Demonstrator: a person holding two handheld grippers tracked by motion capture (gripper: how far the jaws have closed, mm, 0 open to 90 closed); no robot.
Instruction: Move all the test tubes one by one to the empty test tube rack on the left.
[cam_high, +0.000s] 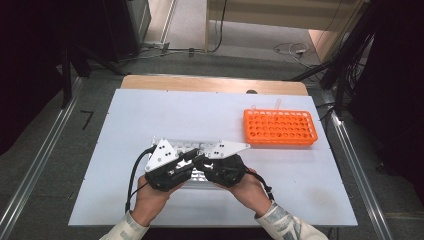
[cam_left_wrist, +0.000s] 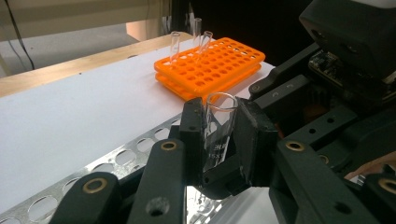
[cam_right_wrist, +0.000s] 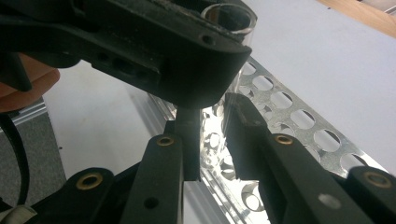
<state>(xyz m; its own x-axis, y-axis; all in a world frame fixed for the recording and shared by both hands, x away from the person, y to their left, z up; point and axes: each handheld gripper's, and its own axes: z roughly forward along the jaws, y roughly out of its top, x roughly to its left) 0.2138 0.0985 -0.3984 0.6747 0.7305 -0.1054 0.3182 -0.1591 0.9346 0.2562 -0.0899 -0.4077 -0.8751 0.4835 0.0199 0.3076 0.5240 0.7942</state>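
A glass tube (cam_left_wrist: 218, 133) is clamped upright in the left tool (cam_left_wrist: 217, 140); the right tool (cam_right_wrist: 212, 140), apparently narrowly open around it, should be closed gently before release.

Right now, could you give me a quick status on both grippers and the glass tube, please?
Left gripper shut on glass tube, upright over metal rack. Right gripper around tube's lower part, grip unclear. Orange rack apart, far right.

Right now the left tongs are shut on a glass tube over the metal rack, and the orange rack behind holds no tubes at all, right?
Not quite. The left tongs do grip a tube over the metal rack, but the orange rack holds tubes at its far edge, as the left gripper view shows.
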